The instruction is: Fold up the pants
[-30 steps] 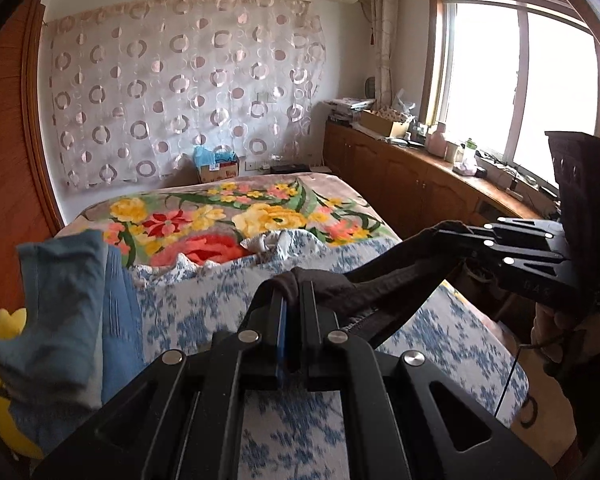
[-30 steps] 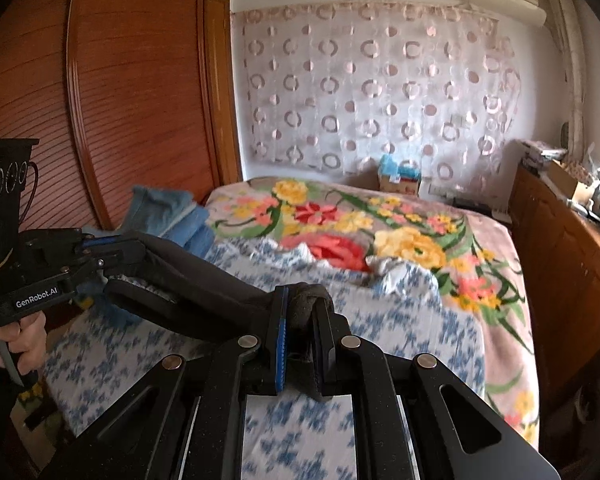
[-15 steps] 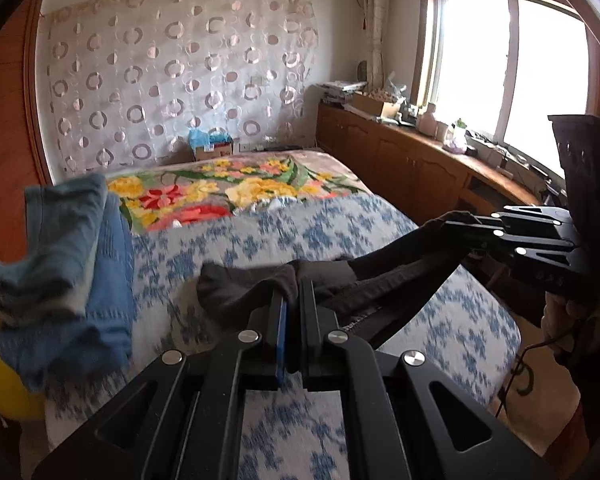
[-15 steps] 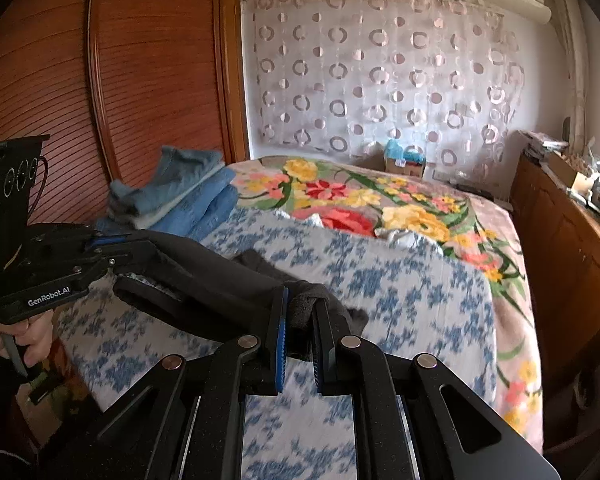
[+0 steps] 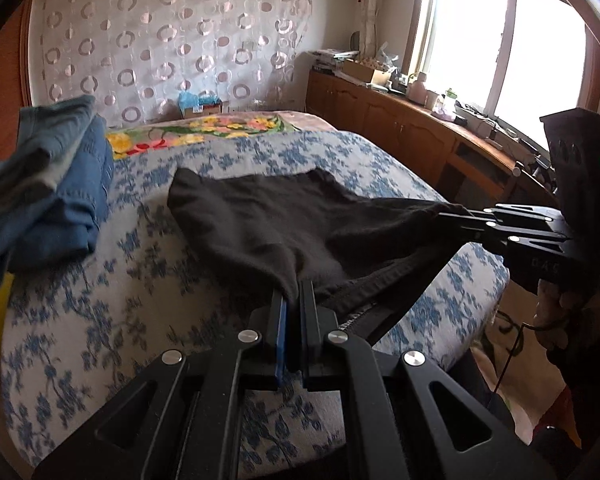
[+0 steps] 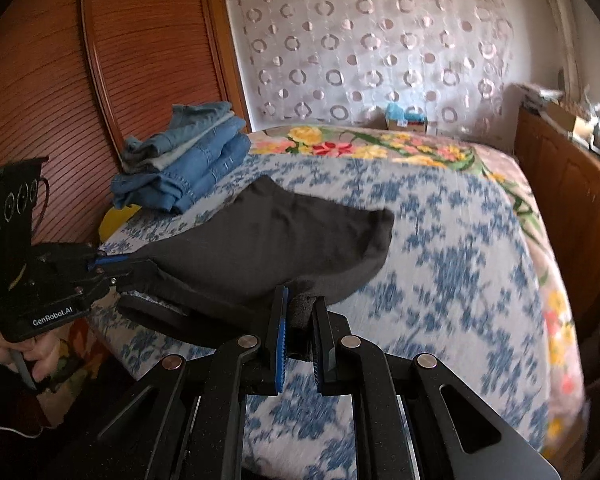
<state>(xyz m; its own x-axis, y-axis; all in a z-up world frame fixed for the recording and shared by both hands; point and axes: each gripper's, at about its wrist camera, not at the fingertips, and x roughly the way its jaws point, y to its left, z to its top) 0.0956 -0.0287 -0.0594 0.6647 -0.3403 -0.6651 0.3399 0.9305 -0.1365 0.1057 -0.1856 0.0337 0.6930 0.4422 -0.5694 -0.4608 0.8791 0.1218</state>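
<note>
Dark grey pants [image 5: 268, 216] lie spread on the blue-flowered bedspread [image 5: 100, 312], with the far edge flat and the near edge lifted. My left gripper [image 5: 294, 292] is shut on the near left corner of the pants. My right gripper [image 6: 300, 308] is shut on the near right corner, with the cloth bunched between its fingers. The pants also show in the right wrist view [image 6: 276, 240]. Each gripper appears in the other's view: the right one [image 5: 455, 212] and the left one [image 6: 112, 264]. The fabric hangs taut between them near the bed's front edge.
A stack of folded blue jeans [image 5: 40, 184] sits on the bed's left side, also in the right wrist view [image 6: 188, 164]. A floral blanket [image 6: 379, 144] covers the far end. A wooden wardrobe [image 6: 100, 80] stands to the left, low cabinets [image 5: 399, 132] under the window to the right.
Both grippers have moved down and back toward the bed's front edge with the pants. The pants, bunched in the air before, now lie spread out over the bedspread.
</note>
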